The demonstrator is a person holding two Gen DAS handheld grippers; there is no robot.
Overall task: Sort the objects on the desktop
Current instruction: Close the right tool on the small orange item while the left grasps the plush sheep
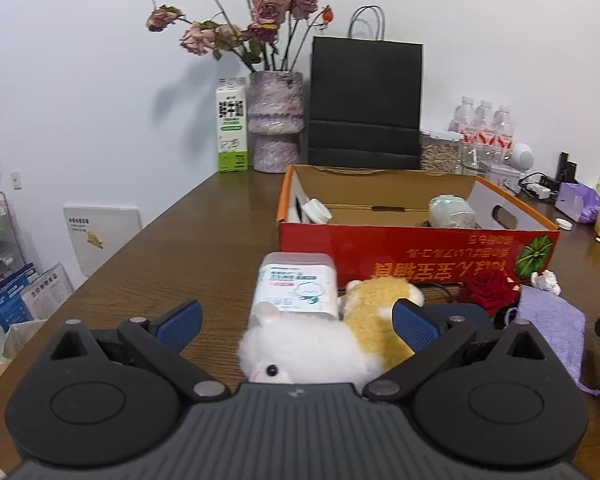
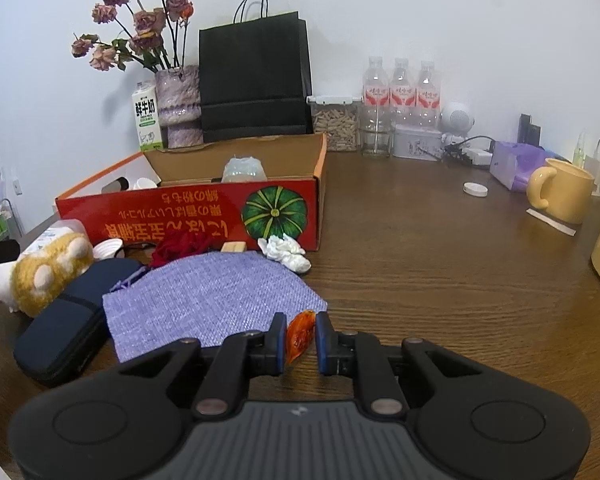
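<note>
My left gripper (image 1: 300, 322) is open wide over the wooden table. A white and yellow plush hamster (image 1: 312, 344) lies between its blue pads, leaning on a white tub (image 1: 296, 284). Beyond them stands a red cardboard box (image 1: 420, 252) with a few items inside. My right gripper (image 2: 301, 336) is shut on a small orange-red packet (image 2: 300, 334), just above the table beside a purple woven pouch (image 2: 212, 300). A dark blue case (image 2: 60, 328), the plush hamster (image 2: 40, 276), a red rose (image 2: 184, 246) and a crumpled white tissue (image 2: 286, 254) lie before the box (image 2: 180, 216).
Along the back wall stand a milk carton (image 2: 146, 116), a vase of dried roses (image 2: 178, 108), a black paper bag (image 2: 256, 80), a jar (image 2: 334, 124) and water bottles (image 2: 400, 92). A yellow mug (image 2: 564, 190) and a white cap (image 2: 475, 189) sit at the right.
</note>
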